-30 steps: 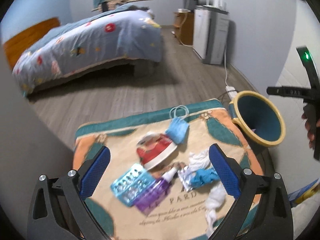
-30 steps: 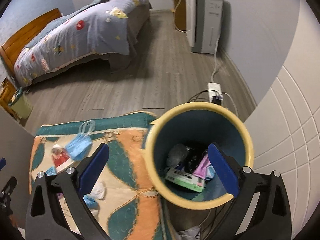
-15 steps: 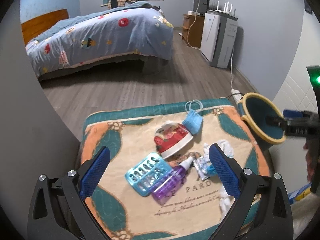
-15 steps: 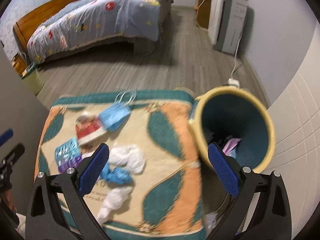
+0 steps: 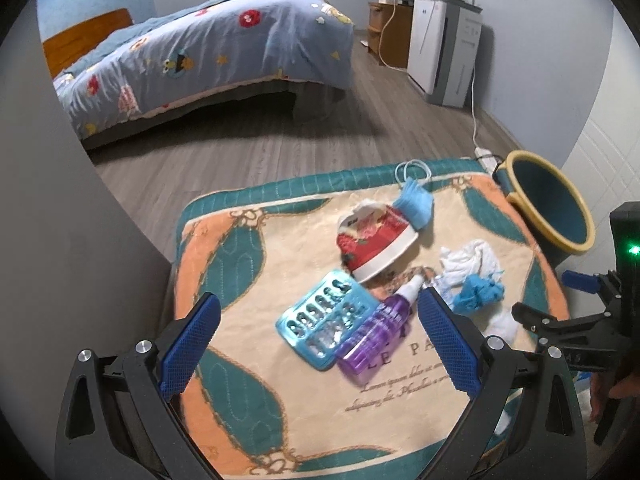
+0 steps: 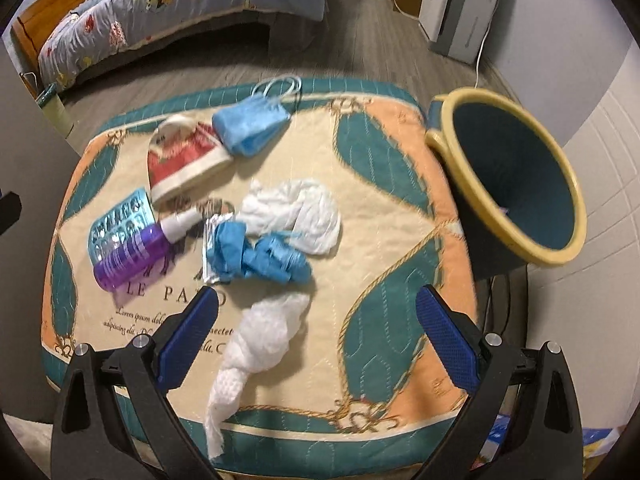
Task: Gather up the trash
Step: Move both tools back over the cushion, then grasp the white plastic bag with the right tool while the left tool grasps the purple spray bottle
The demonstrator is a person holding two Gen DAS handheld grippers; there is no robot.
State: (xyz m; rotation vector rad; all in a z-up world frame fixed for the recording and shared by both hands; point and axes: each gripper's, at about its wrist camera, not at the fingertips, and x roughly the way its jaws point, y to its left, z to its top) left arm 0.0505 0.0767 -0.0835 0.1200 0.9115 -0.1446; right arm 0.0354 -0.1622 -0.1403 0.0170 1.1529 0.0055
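Note:
Trash lies on a patterned mat (image 6: 384, 208): a blue face mask (image 6: 250, 128), a red and white paper bowl (image 6: 182, 158), a blue blister pack (image 6: 120, 226), a purple spray bottle (image 6: 136, 254), crumpled blue gloves (image 6: 260, 256), a foil wrapper (image 6: 210, 248) and two white tissue wads (image 6: 300, 212) (image 6: 260, 340). A yellow-rimmed bin (image 6: 516, 176) stands off the mat's right edge. My right gripper (image 6: 318, 336) hovers open above the nearer tissue wad. My left gripper (image 5: 318, 342) is open above the blister pack (image 5: 322, 322) and bottle (image 5: 378, 336).
A bed with a blue quilt (image 5: 208, 52) stands across the wooden floor. A white appliance (image 5: 444, 48) and a power strip (image 5: 486, 156) sit by the right wall behind the bin (image 5: 550, 208). A grey wall (image 5: 60, 220) borders the mat's left side.
My right gripper swung left from over the bin to above the mat's trash. The left gripper drew back slightly, widening its view of the mat.

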